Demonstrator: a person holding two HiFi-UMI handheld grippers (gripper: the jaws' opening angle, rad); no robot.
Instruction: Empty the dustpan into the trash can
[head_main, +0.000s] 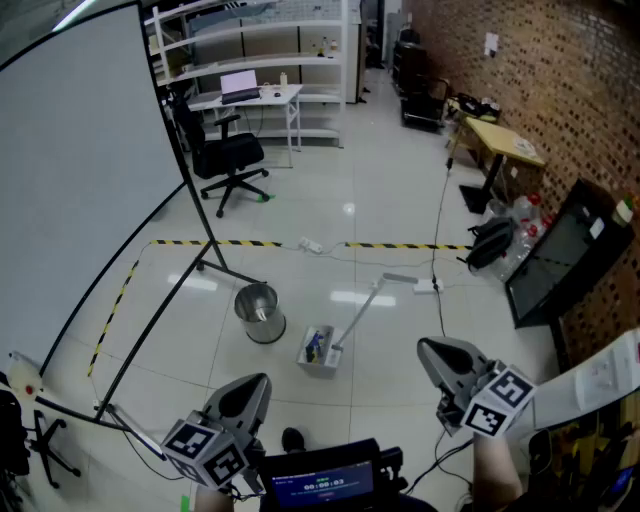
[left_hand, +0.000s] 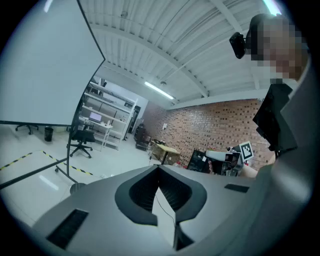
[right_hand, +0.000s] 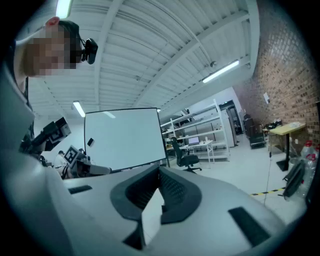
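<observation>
Dustpan (head_main: 318, 352) lies on the pale tiled floor ahead of both tools, with small blue and green bits in its tray; its long handle (head_main: 362, 310) slants up and away to the right. Just to its left, near but apart, stands the round metal trash can (head_main: 260, 313).

The left gripper (head_main: 252, 384) and the right gripper (head_main: 432, 352) hover low in the head view, well short of the dustpan; each one's jaws are closed together with nothing between them.

A black stand leg (head_main: 160, 320) of the big white screen (head_main: 80, 150) runs across the floor close beside the trash can; yellow-and-black tape (head_main: 240, 243) marks the floor beyond, with a power strip (head_main: 312, 245) on it and a cable (head_main: 440, 200) trailing past the handle's end. Farther back are an office chair (head_main: 228, 155), a white desk (head_main: 270, 97) with a laptop (head_main: 240, 85), and shelving (head_main: 260, 40); along the brick wall (head_main: 540, 80) are a yellow table (head_main: 505, 140), a black bag (head_main: 490, 243) and a leaning dark panel (head_main: 560, 255).

A small display (head_main: 320, 485) at the bottom edge glows blue; its writing is too small to read.
</observation>
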